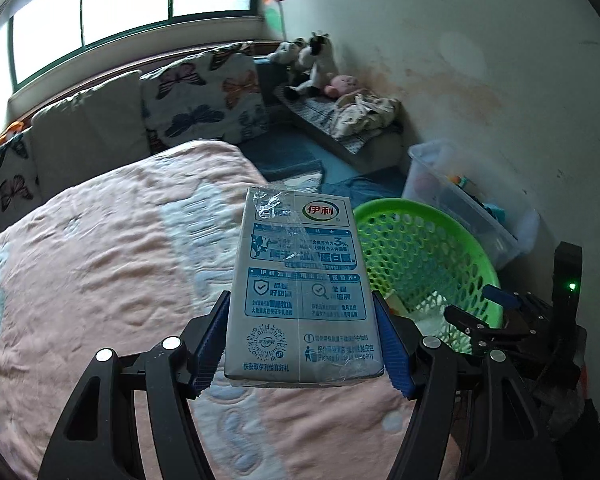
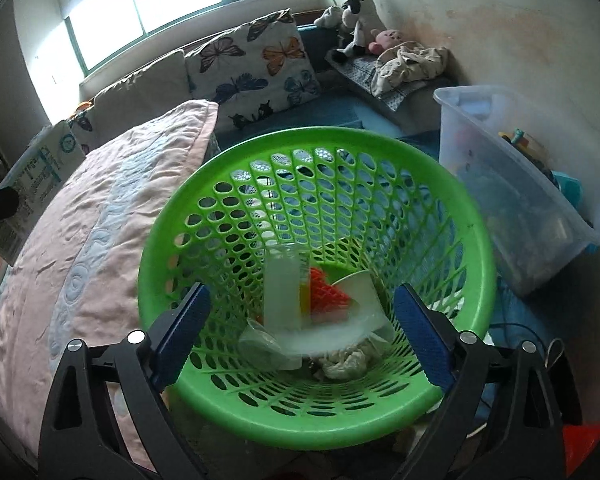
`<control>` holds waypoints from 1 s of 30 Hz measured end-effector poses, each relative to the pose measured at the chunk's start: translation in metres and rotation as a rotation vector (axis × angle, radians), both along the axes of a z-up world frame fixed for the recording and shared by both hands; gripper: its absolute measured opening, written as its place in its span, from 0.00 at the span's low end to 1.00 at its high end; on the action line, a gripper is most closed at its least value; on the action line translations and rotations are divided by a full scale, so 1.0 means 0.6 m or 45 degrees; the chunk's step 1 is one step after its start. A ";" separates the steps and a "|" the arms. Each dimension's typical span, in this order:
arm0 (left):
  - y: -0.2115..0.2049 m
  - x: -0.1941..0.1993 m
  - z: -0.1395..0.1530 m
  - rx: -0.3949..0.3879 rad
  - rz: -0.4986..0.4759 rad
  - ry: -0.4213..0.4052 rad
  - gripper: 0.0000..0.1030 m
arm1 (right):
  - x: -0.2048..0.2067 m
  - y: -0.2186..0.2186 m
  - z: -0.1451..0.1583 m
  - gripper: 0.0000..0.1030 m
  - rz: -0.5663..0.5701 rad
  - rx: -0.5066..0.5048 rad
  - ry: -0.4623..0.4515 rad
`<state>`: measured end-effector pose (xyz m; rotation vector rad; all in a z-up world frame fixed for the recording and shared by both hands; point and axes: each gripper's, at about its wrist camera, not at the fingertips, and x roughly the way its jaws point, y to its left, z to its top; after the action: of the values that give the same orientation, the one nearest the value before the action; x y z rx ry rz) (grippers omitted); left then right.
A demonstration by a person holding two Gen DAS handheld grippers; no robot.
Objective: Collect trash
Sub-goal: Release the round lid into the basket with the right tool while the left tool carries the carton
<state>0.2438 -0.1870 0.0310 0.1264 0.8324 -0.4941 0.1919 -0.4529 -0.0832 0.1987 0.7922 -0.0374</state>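
The left hand-held gripper point(image 1: 302, 342) is clamped on a milk carton point(image 1: 300, 284) whose long axis runs straight ahead of its fingers, above the bed point(image 1: 100, 260). The green basket point(image 1: 432, 252) lies ahead to its right, near. The right hand-held gripper point(image 2: 300, 328) hangs spread wide and empty over that basket's trash.

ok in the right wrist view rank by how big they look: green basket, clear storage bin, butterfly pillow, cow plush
1. green perforated plastic basket, though nearest the camera
2. clear plastic storage bin
3. butterfly-print pillow
4. black-and-white cow plush
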 end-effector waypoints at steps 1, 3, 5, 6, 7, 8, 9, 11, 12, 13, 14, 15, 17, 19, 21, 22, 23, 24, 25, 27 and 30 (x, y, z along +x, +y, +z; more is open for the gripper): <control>-0.009 0.000 -0.001 0.001 -0.014 0.005 0.63 | -0.003 -0.002 0.002 0.90 -0.008 -0.006 -0.008; -0.024 0.001 -0.004 0.004 -0.038 0.017 0.63 | -0.010 -0.008 0.005 0.90 -0.009 0.005 -0.016; -0.040 0.000 -0.008 0.011 -0.064 0.025 0.63 | -0.019 -0.011 0.010 0.90 -0.011 -0.003 -0.030; -0.050 0.000 -0.011 0.019 -0.079 0.030 0.63 | -0.027 -0.011 0.015 0.90 -0.011 -0.018 -0.042; -0.061 0.000 -0.015 0.029 -0.094 0.034 0.63 | -0.031 -0.010 0.019 0.90 -0.013 -0.031 -0.049; -0.072 0.000 -0.019 0.035 -0.110 0.040 0.63 | -0.037 -0.010 0.022 0.90 -0.017 -0.045 -0.059; -0.078 -0.005 -0.022 0.040 -0.124 0.045 0.63 | -0.045 -0.010 0.027 0.90 -0.020 -0.063 -0.072; -0.095 -0.006 -0.030 0.051 -0.145 0.053 0.63 | -0.058 -0.012 0.033 0.90 -0.025 -0.080 -0.089; -0.105 -0.007 -0.035 0.059 -0.159 0.060 0.63 | -0.063 -0.013 0.033 0.90 -0.026 -0.082 -0.094; -0.112 -0.007 -0.040 0.067 -0.165 0.065 0.63 | -0.070 -0.016 0.034 0.90 -0.027 -0.083 -0.099; -0.120 -0.008 -0.045 0.075 -0.171 0.070 0.63 | -0.075 -0.019 0.034 0.90 -0.029 -0.085 -0.102; -0.129 -0.006 -0.052 0.084 -0.180 0.080 0.63 | -0.081 -0.022 0.034 0.90 -0.034 -0.088 -0.103; -0.140 -0.005 -0.061 0.095 -0.192 0.092 0.63 | -0.087 -0.026 0.033 0.89 -0.041 -0.086 -0.104; -0.151 -0.004 -0.069 0.108 -0.204 0.101 0.63 | -0.093 -0.029 0.031 0.90 -0.050 -0.080 -0.105; -0.161 -0.002 -0.077 0.117 -0.214 0.114 0.63 | -0.099 -0.032 0.030 0.90 -0.058 -0.068 -0.106; -0.166 -0.002 -0.082 0.121 -0.221 0.121 0.63 | -0.101 -0.034 0.028 0.90 -0.063 -0.062 -0.105; -0.170 -0.001 -0.085 0.129 -0.220 0.124 0.63 | -0.103 -0.035 0.027 0.90 -0.066 -0.060 -0.103; -0.175 -0.001 -0.090 0.135 -0.223 0.131 0.64 | -0.106 -0.035 0.025 0.89 -0.068 -0.059 -0.101; -0.178 0.000 -0.094 0.140 -0.228 0.137 0.64 | -0.105 -0.036 0.025 0.89 -0.069 -0.056 -0.100; -0.184 0.000 -0.103 0.153 -0.229 0.151 0.64 | -0.107 -0.036 0.023 0.90 -0.067 -0.051 -0.096; -0.190 0.002 -0.115 0.161 -0.234 0.172 0.64 | -0.110 -0.034 0.022 0.89 -0.067 -0.046 -0.095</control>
<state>0.2450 -0.3011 -0.0377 0.2900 0.9897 -0.6275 0.1261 -0.4733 -0.0698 0.1858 0.7110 -0.0936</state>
